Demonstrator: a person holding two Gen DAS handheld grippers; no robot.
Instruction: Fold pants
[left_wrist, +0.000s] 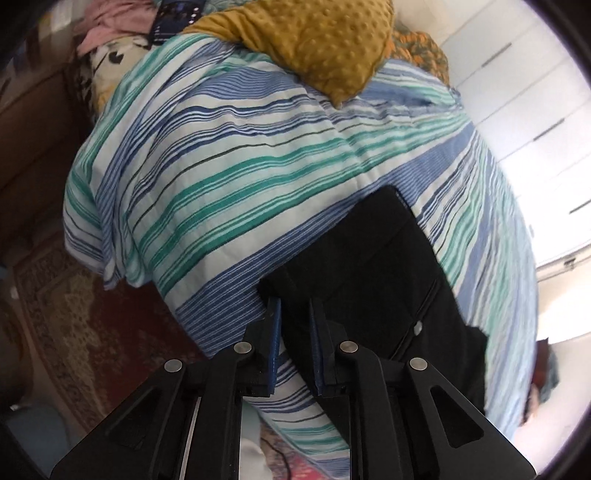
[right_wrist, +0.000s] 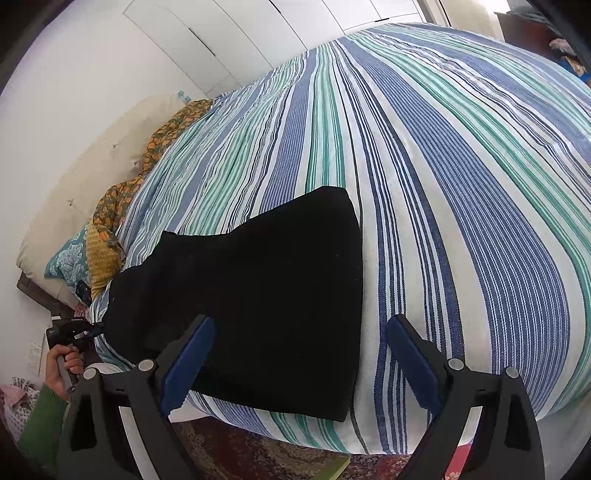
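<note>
Left gripper (left_wrist: 295, 314): nearly closed on pants (right_wrist: 258, 280) edge. Right gripper (right_wrist: 299, 339): open wide above pants. Bed (right_wrist: 461, 184): striped cover.

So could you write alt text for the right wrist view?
Black pants lie partly folded on a striped bedspread, with the right tool open just above their near edge. At far left, a hand in a green sleeve holds the left tool.

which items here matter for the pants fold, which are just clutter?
Job: black pants; left gripper, at the pants' edge; right gripper, open over them; striped bedspread they lie on.

Clutter: mustard blanket; floral pillow; phone; rug.
</note>
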